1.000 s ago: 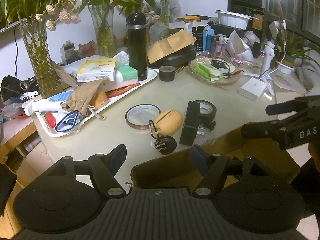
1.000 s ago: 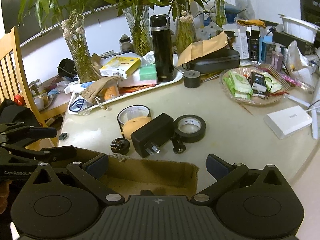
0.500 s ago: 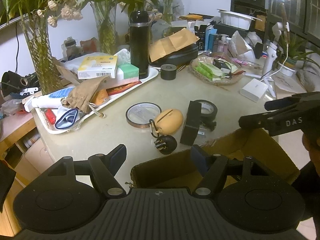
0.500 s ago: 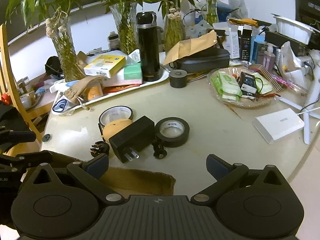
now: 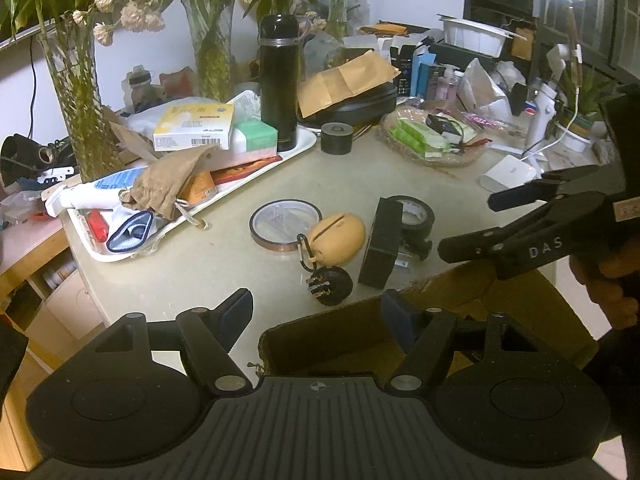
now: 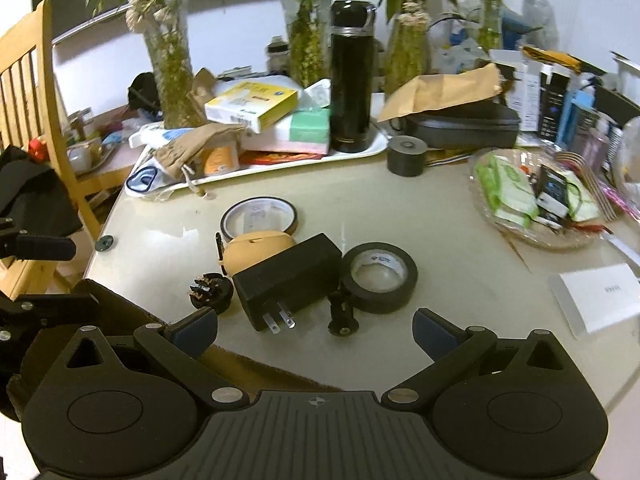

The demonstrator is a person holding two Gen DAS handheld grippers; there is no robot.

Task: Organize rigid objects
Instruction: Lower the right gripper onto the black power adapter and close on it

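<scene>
A cluster lies on the beige table: a black power adapter (image 6: 286,276) with prongs toward me, a black tape roll (image 6: 378,276), a tan egg-shaped case (image 6: 256,248), a brown-rimmed tape ring (image 6: 258,216), a small round black plug (image 6: 210,290) and a small black knob (image 6: 342,316). The same adapter (image 5: 380,252), tan case (image 5: 336,236) and round plug (image 5: 330,280) show in the left wrist view. My right gripper (image 6: 314,330) is open and empty just in front of the adapter. My left gripper (image 5: 316,314) is open and empty over the rim of a cardboard box (image 5: 344,336).
A white tray (image 6: 360,152) with boxes and a black flask (image 6: 352,76) stands behind. A small black cylinder (image 6: 406,156), a glass dish of packets (image 6: 532,236) and a white box (image 6: 596,296) lie right. Plant vases line the back; a wooden chair (image 6: 36,92) stands left.
My right gripper has moved forward and right over the table, so the adapter and tape roll sit closer. The left gripper has barely moved. Both stay open.
</scene>
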